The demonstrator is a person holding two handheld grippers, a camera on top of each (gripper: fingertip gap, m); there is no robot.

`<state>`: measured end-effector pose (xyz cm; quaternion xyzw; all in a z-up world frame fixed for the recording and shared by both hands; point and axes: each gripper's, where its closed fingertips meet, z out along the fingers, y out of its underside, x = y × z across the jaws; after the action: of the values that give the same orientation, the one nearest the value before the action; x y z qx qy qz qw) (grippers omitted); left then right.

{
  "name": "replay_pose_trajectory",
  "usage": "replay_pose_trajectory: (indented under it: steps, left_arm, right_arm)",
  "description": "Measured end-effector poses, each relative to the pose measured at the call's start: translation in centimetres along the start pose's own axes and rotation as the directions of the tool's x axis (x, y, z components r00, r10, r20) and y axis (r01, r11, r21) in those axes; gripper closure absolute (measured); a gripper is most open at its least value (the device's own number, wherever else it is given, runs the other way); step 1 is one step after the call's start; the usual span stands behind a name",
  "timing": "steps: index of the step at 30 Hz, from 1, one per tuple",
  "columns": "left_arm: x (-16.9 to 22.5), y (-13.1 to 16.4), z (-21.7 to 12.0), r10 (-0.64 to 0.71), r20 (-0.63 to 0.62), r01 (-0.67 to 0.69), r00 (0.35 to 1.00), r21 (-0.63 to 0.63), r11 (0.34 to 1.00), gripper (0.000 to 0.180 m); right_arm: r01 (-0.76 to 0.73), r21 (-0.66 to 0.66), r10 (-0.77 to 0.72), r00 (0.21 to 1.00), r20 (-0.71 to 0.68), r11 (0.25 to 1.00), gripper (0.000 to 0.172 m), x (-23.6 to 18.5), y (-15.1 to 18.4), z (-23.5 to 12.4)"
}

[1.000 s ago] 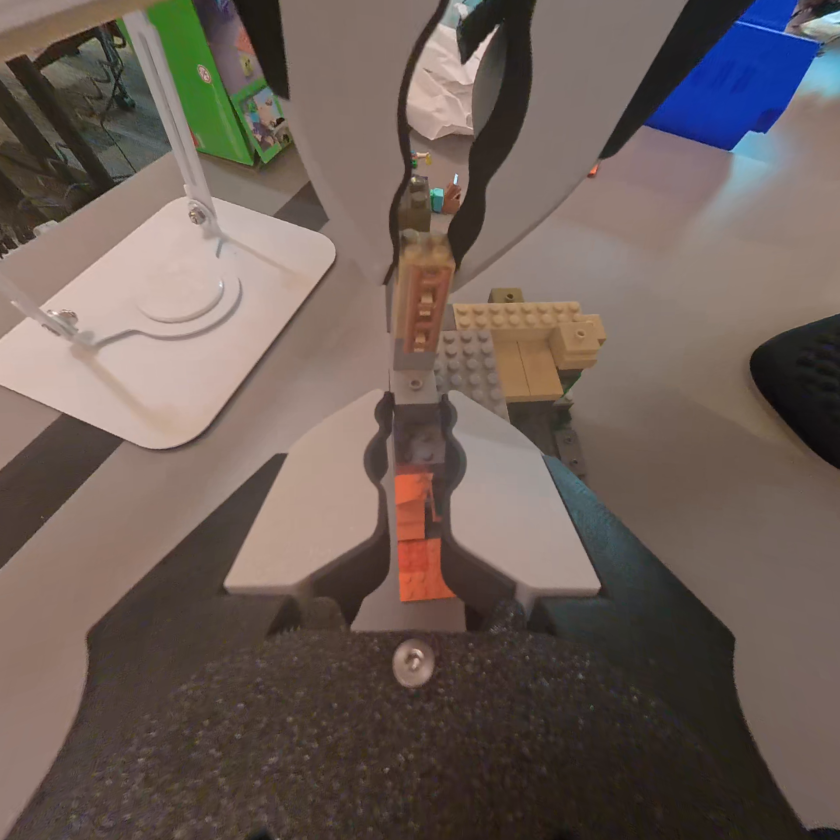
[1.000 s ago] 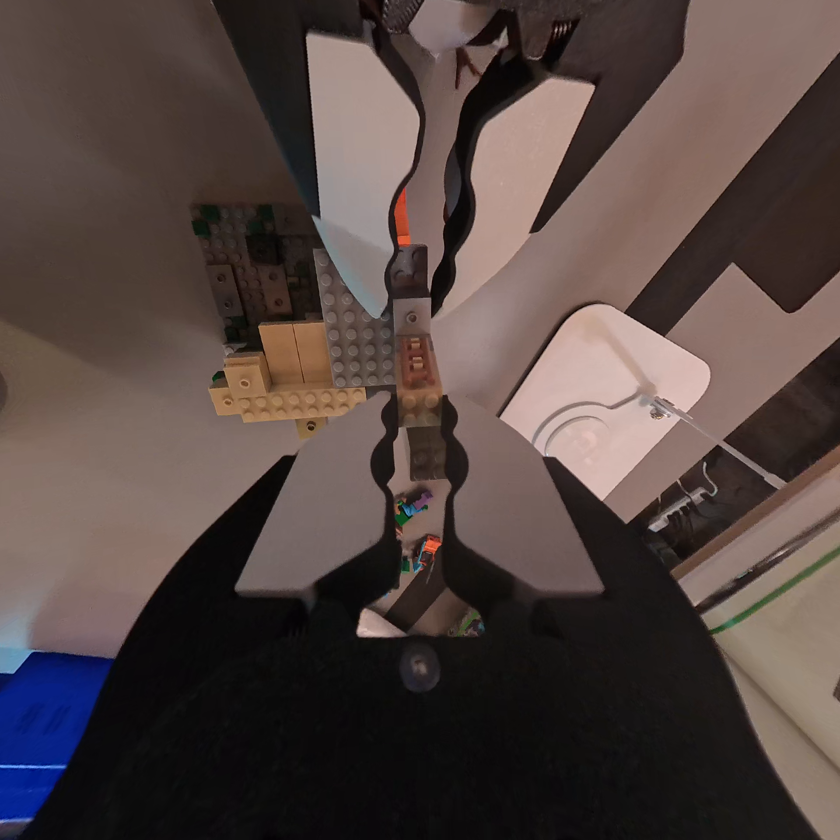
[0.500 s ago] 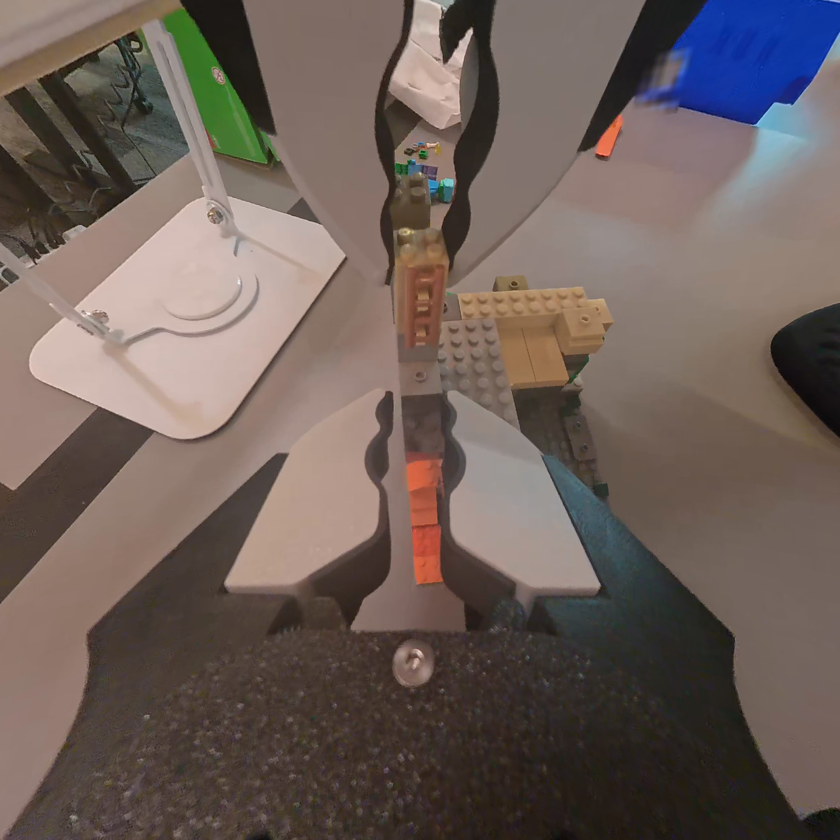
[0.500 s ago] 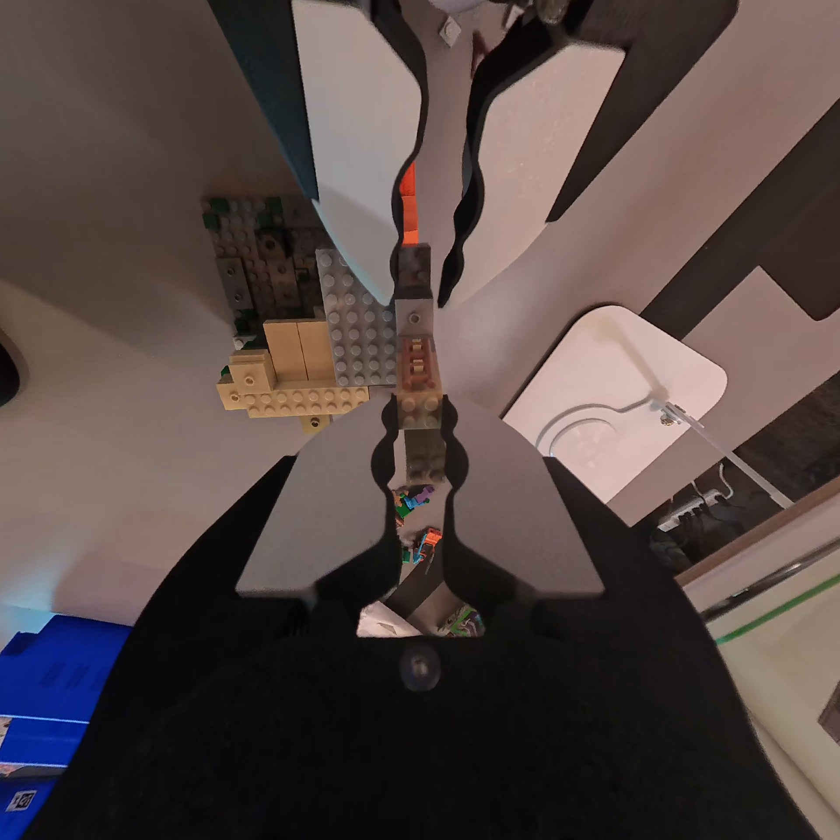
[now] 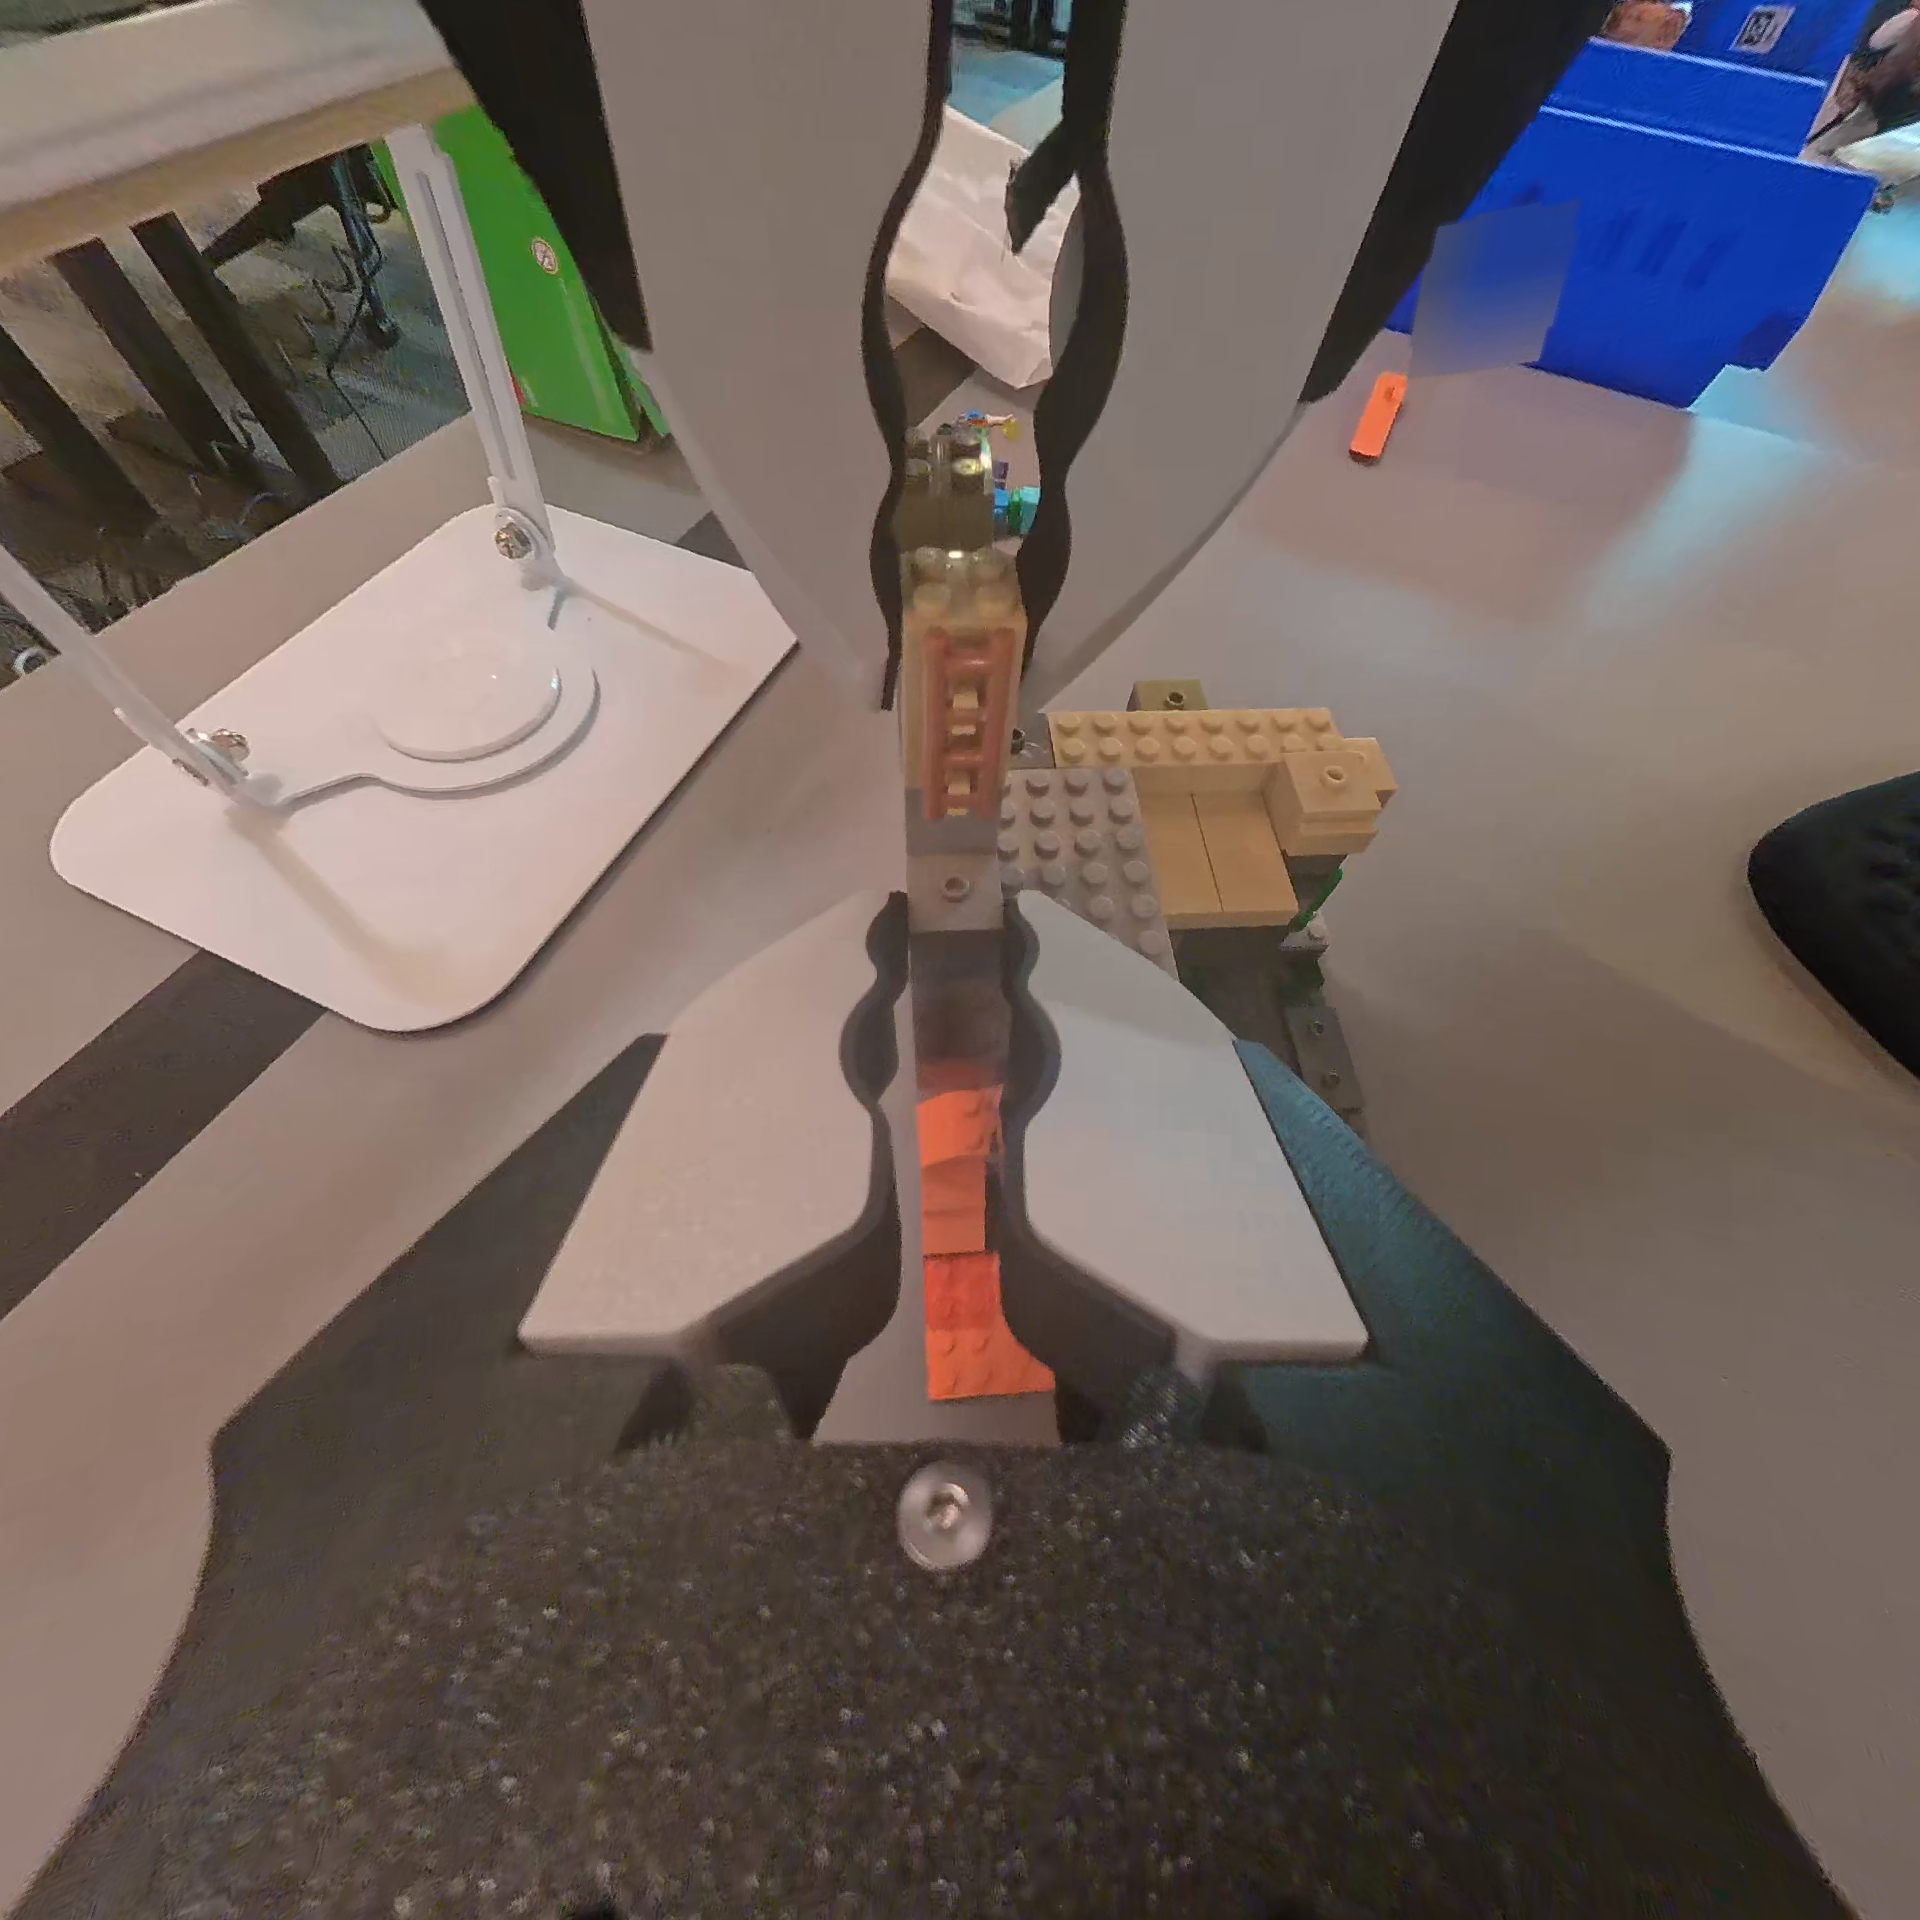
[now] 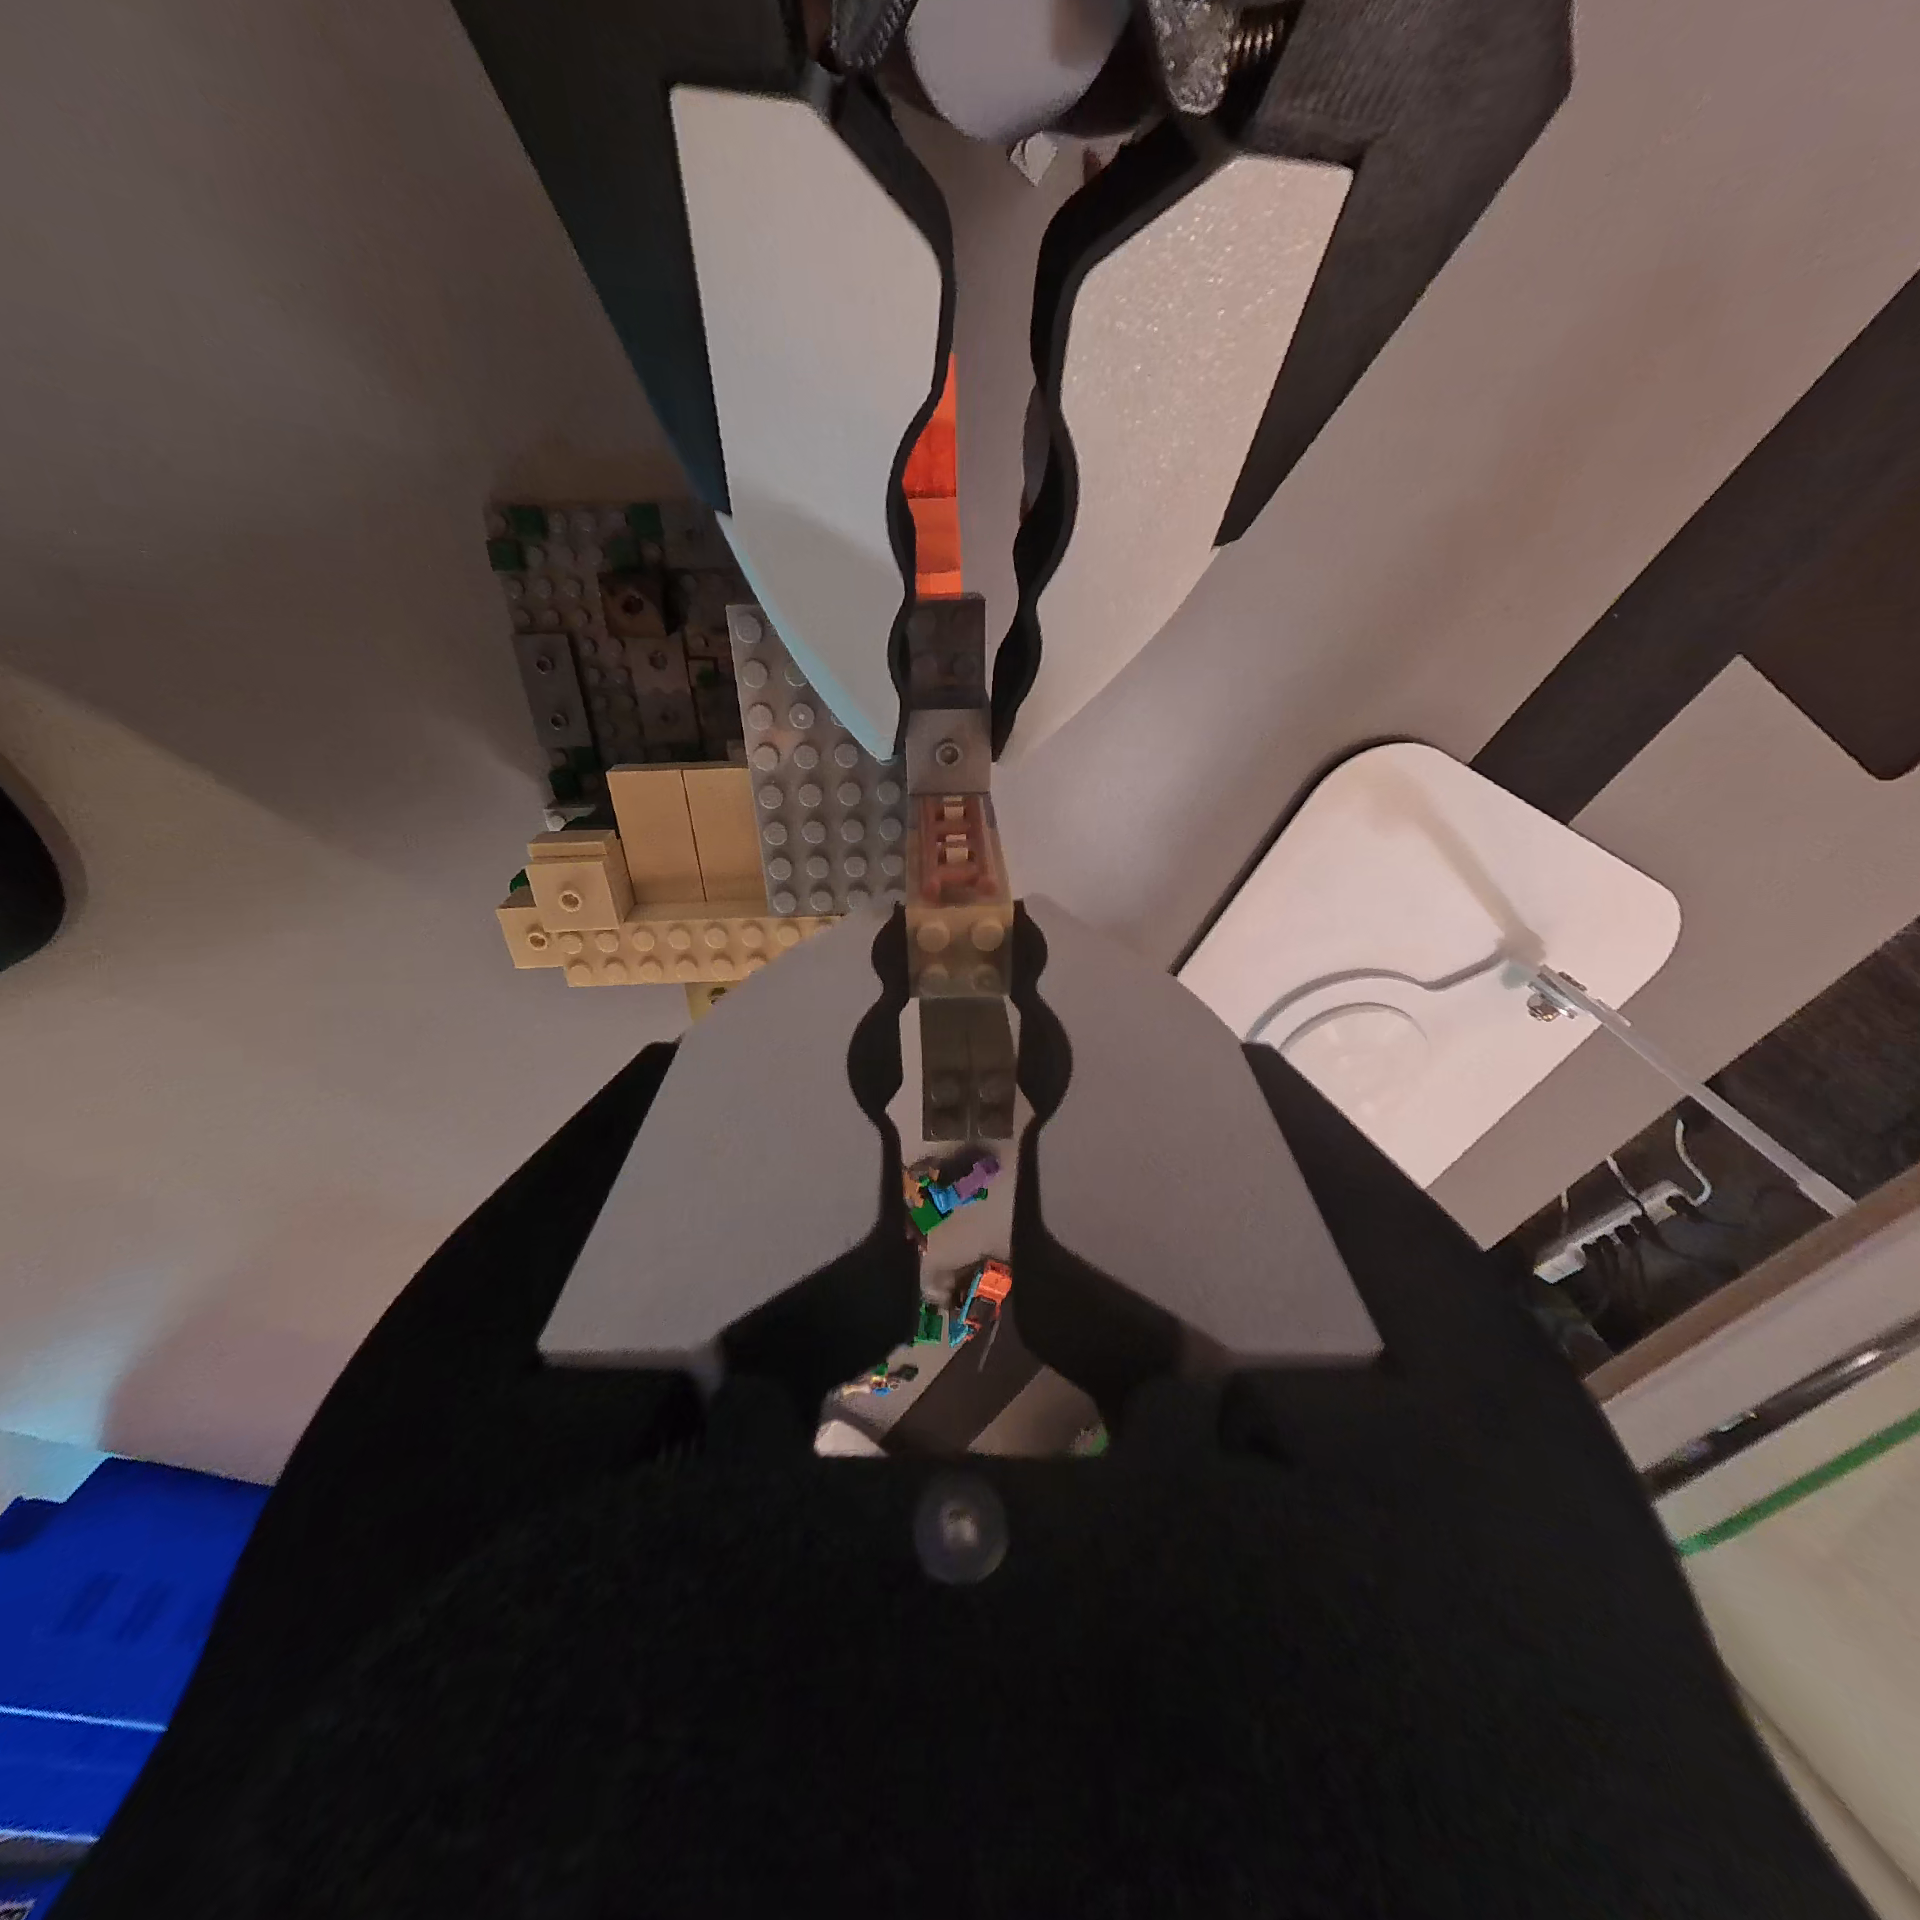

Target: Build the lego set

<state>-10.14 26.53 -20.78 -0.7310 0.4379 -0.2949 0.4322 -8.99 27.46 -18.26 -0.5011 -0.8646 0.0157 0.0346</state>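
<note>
We hold one long brick strip (image 5: pixel 956 748) between both grippers, its length running straight from one to the other: our left gripper (image 5: pixel 954 997) clamps the grey-and-orange end, our right gripper (image 6: pixel 961 997) clamps the tan-and-olive end, above the brick model (image 5: pixel 1195 831).

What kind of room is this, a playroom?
Probably an office or workroom used for toy-brick building: a grey table holds a brick model, with a white lamp base and blue bins nearby.
</note>
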Motion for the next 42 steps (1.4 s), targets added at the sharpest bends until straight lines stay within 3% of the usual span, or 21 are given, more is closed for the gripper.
replay_pose_trajectory:
  steps: [13, 42]
  left_arm:
    - [0.0, 0.0, 0.0, -0.014, -0.007, 0.014, 1.0, 0.029, 0.999, 0.163]
    - [0.0, 0.1, -0.1, -0.069, -0.03, 0.071, 0.997, 0.074, 0.995, 0.163]
  right_arm:
    - [-0.014, 0.136, 0.019, 0.999, -0.036, 0.991, 0.151, 0.4, -0.9, -1.0]
    - [-0.046, 0.138, 0.048, 0.999, -0.013, 0.989, 0.155, 0.4, -1.2, -0.8]
